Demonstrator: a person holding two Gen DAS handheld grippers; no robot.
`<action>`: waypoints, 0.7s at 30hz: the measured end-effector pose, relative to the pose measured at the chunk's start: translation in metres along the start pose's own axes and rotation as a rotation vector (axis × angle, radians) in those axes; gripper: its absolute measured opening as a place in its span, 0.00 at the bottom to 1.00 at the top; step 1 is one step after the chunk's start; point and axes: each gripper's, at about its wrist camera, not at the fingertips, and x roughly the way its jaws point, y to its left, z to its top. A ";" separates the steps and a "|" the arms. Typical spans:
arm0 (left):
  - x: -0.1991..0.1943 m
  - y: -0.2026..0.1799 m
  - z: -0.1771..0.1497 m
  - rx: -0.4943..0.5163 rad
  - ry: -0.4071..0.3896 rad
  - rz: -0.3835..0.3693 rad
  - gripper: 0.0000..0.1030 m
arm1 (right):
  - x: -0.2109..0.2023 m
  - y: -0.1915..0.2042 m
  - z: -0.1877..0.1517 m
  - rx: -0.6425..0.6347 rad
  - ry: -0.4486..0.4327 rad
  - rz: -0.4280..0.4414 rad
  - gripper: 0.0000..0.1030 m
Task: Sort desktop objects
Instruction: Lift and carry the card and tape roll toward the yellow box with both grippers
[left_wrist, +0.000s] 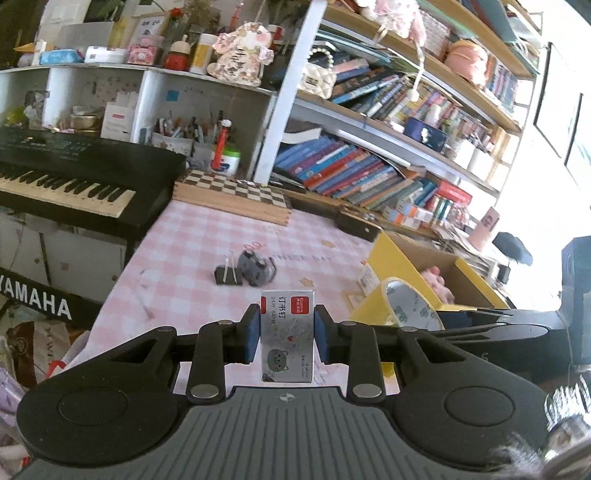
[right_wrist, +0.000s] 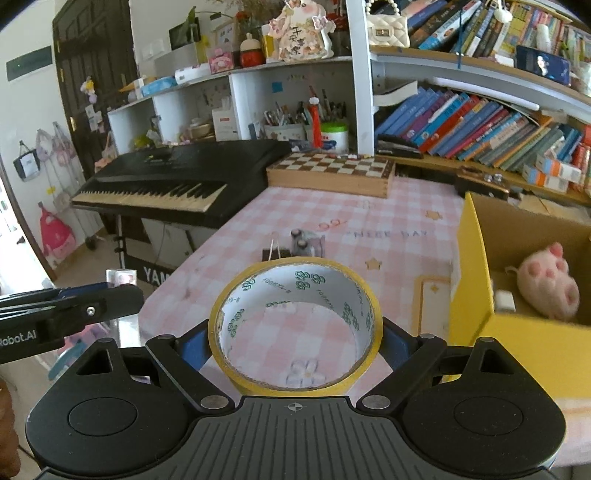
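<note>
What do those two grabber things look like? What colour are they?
Both are mostly black. The left gripper and the right gripper each have jaws lined with blue pads, thin black link bars joined by silver round pins, and two big round black discs at the back. Between the discs sits a grey ribbed plate with a small crosshair mark. White lettering ending in "Robot.AI" shows on the left one's side.

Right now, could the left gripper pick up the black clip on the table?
Probably not yet. The left gripper is shut on a staple box, so its jaws are full. The black binder clip lies ahead on the pink checked tablecloth with nothing blocking it, beside a small grey object.
</note>
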 end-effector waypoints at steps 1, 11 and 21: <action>-0.003 -0.002 -0.002 0.008 0.003 -0.009 0.27 | -0.004 0.001 -0.004 0.005 0.001 -0.005 0.89; -0.021 -0.021 -0.023 0.074 0.051 -0.106 0.27 | -0.040 0.004 -0.044 0.088 0.009 -0.075 0.89; -0.012 -0.050 -0.031 0.142 0.107 -0.247 0.27 | -0.070 -0.011 -0.067 0.175 0.017 -0.188 0.89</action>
